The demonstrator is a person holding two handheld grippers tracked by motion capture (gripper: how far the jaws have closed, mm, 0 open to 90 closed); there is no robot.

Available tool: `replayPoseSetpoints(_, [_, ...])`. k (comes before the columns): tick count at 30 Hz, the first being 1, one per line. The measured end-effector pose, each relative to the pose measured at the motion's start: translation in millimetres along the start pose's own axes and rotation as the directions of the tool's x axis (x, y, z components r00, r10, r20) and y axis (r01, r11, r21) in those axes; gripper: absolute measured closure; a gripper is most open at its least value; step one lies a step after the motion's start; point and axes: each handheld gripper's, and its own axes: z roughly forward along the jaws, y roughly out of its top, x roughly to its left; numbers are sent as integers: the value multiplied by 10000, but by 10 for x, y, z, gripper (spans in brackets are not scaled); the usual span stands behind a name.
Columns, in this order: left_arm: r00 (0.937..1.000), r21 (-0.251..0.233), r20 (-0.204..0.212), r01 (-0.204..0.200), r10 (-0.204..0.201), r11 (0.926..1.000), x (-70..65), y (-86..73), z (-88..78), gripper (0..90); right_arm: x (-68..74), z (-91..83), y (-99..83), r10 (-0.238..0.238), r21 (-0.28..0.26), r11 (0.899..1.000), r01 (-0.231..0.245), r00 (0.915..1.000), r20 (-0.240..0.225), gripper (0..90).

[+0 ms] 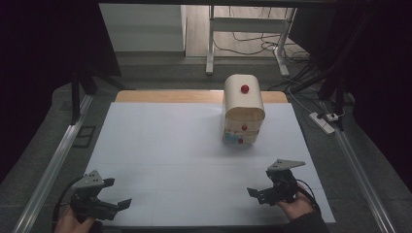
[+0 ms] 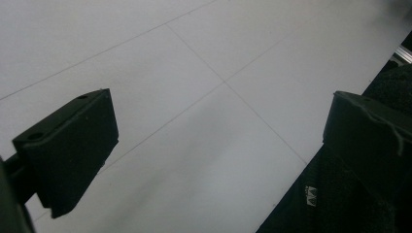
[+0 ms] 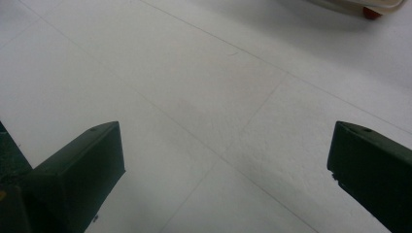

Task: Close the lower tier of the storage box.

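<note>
Right gripper [image 3: 226,179] fingers spread wide, white tabletop [image 3: 194,87] beneath

The small drawer cabinet [image 1: 244,110] stands on the table [image 1: 165,145], right of centre, seemingly near its far edge.

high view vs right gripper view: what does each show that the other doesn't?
High view alone: the whole cream drawer box with its domed top and three red knobs, the left gripper near the table's front left corner, the floor and desk legs beyond.

Right gripper view alone: a close look along the right gripper, jaws wide apart, nothing between them.

Both: the white table sheet with its faint seams, the box's bottom edge with one red knob, and the right gripper.
</note>
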Motion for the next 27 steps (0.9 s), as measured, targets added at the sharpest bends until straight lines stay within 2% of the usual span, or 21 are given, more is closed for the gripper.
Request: replayPoseSetpoints(27, [10000,23,29,4,-4,10000,7,1,4,0,-99,-260,-191,670,-278,9975,-657,9964,511,0])
